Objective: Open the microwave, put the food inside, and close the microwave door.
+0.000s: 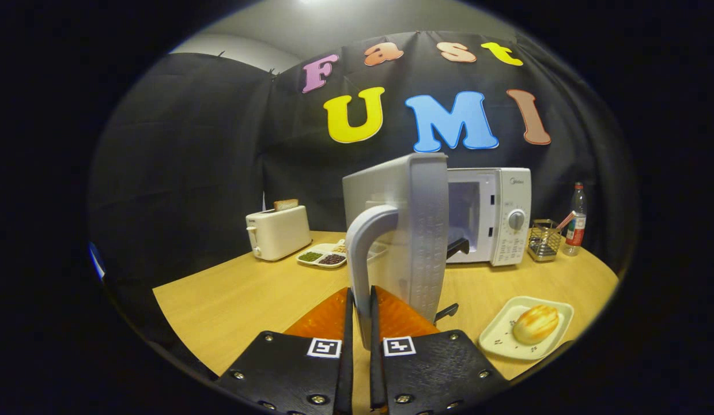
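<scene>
The microwave stands toward the back of the wooden counter, its front facing the gripper and its cavity showing. Its door is swung wide out on the left hinge, so the door's edge points straight toward the camera and its long axis runs upright. The door's curved handle also runs upright, arching from the door's top down to the jaws.

The gripper has its jaws nearly together, parted just enough for the handle, whose lower length runs down between them. Both fingers press against its sides, one on each flank.

The food, a bun, lies on a small plate on the counter, just to the right of the fingers and in front of the microwave, well apart from the cavity.

To the left of the open door sit a toaster with a slice of bread standing up out of it, and a divided tray beside it. Right of the microwave stand a wire basket and a bottle.
</scene>
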The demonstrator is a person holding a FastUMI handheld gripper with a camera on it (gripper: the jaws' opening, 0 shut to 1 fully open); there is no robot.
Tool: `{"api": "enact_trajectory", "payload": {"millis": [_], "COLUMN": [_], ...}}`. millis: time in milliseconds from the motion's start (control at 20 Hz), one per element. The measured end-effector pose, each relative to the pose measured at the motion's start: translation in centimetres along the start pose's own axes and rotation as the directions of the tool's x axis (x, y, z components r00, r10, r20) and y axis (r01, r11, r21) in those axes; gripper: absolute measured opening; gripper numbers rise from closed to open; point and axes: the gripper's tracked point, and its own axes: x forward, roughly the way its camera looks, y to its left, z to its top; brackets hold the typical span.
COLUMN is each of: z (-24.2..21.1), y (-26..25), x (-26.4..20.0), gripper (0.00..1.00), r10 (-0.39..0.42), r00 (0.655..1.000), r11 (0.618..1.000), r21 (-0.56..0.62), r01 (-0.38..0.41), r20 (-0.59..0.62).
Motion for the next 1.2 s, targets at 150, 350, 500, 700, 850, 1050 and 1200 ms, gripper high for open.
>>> {"api": "enact_trajectory", "payload": {"millis": [150,350,500,700,850,1050,1200], "z": [-0.3,-0.7,-0.8,-1.6,-1.4,1.6,3.4], "y": [3.6,7.0,8.9,9.4,10.8,12.2,10.1], "x": [0.0,0.8,1.6,1.1,-0.3,-3.8,-5.4], "gripper": [0.12,0.12,0.11,0.11,0.11,0.11,0.11], "r10": [-0.042,-0.141,-0.171,-0.179,-0.102,0.005,0.035], "r00": [0.998,0.987,0.981,0.981,0.992,0.990,0.988], "r11": [0.997,0.982,0.981,0.983,0.993,0.998,0.999], "r21": [-0.070,-0.113,-0.076,-0.036,-0.049,-0.066,-0.022], "r01": [0.046,0.150,0.178,0.182,0.105,0.004,-0.032], "r20": [0.053,0.079,0.087,0.079,0.068,0.143,0.149]}}
